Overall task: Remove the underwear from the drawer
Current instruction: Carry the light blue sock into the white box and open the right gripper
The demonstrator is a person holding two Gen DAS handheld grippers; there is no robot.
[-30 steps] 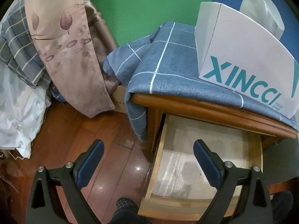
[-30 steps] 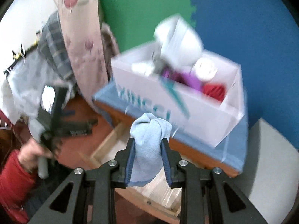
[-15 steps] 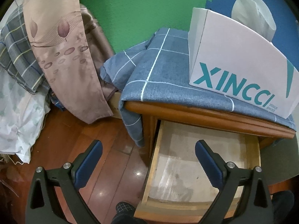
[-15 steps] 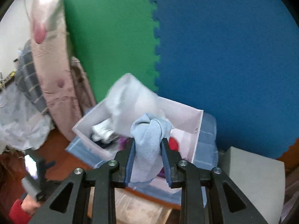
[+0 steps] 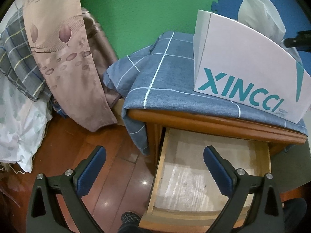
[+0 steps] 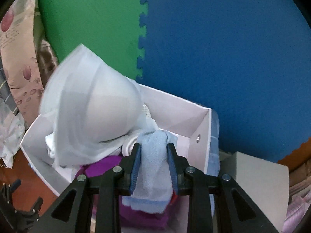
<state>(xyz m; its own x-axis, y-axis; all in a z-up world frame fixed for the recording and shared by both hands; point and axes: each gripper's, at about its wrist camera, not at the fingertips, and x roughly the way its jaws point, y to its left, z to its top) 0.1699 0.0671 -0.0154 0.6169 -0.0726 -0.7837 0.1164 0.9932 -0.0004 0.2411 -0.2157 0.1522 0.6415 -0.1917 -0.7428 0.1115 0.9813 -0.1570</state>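
The right gripper (image 6: 153, 151) has the light blue underwear (image 6: 152, 167) pinched firmly between its two blue pads (image 6: 136, 165), the cloth bunched into a knot above the fingertips and hanging down in a loose fold below them. It hangs right over the open white box (image 6: 202, 134), well clear of the drawer (image 5: 213, 167), with a purple garment (image 6: 101, 165) and a big pale bag (image 6: 93, 112) sitting inside that box underneath and to the left. Behind the box, the wall is covered by a green foam mat (image 6: 91, 23) joined to a blue foam mat (image 6: 223, 48) along a jigsaw edge. Over in the left wrist view, the left gripper (image 5: 154, 155) is spread wide with nothing between its blue pads, poised above the front corner of the pulled-out wooden drawer, whose pale bottom lies bare. The drawer slides out of a brown wooden nightstand (image 5: 213, 122), and a blue checked cloth (image 5: 165, 73) drapes over the top of it and down the left side. The white box stands on that cloth, teal letters across its front. To the left, a beige patterned curtain (image 5: 64, 54) hangs down to the reddish wood floor (image 5: 81, 141), with a grey plaid fabric (image 5: 17, 58) and a white leafy sheet (image 5: 17, 120) piled beside it.
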